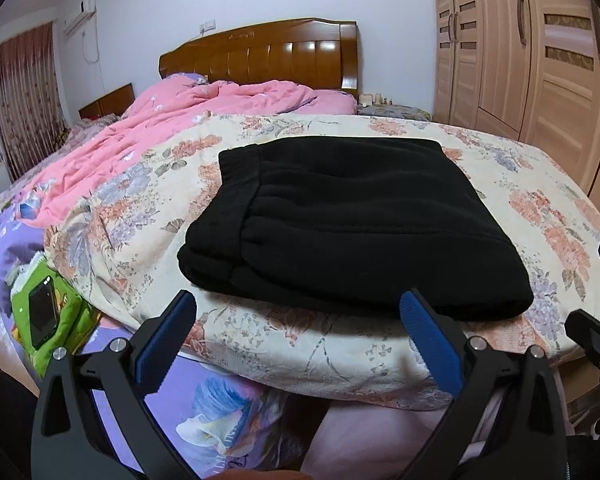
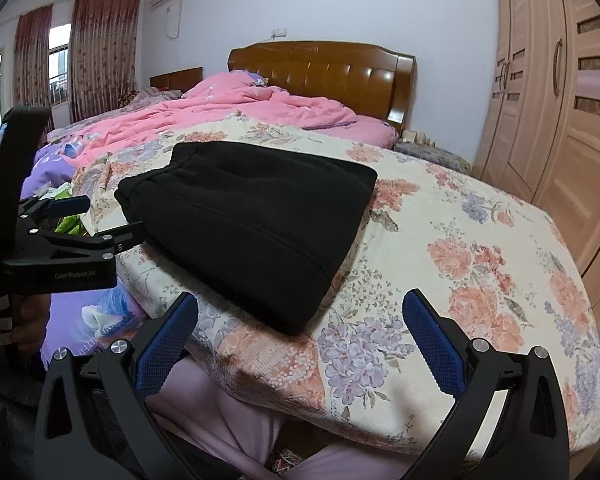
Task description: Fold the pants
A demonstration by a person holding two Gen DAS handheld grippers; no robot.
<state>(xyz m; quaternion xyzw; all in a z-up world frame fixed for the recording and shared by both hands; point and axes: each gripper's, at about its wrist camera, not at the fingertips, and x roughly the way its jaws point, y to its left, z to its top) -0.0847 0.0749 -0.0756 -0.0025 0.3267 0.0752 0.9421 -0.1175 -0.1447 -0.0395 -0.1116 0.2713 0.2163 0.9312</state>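
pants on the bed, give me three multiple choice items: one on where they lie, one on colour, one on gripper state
1. Where do the pants lie?
A. on the floral quilt
B. on the pink duvet
C. in the wardrobe

2. What colour are the pants?
A. grey
B. black
C. blue

3. How do the two grippers stand?
A. both shut on the pants
B. one open, one shut
C. both open and empty

Answers:
1 A: the folded stack rests on the floral quilt, with the pink duvet behind it.
2 B: the cloth is plain black in both views.
3 C: the left gripper and right gripper each show spread fingers with nothing between them.
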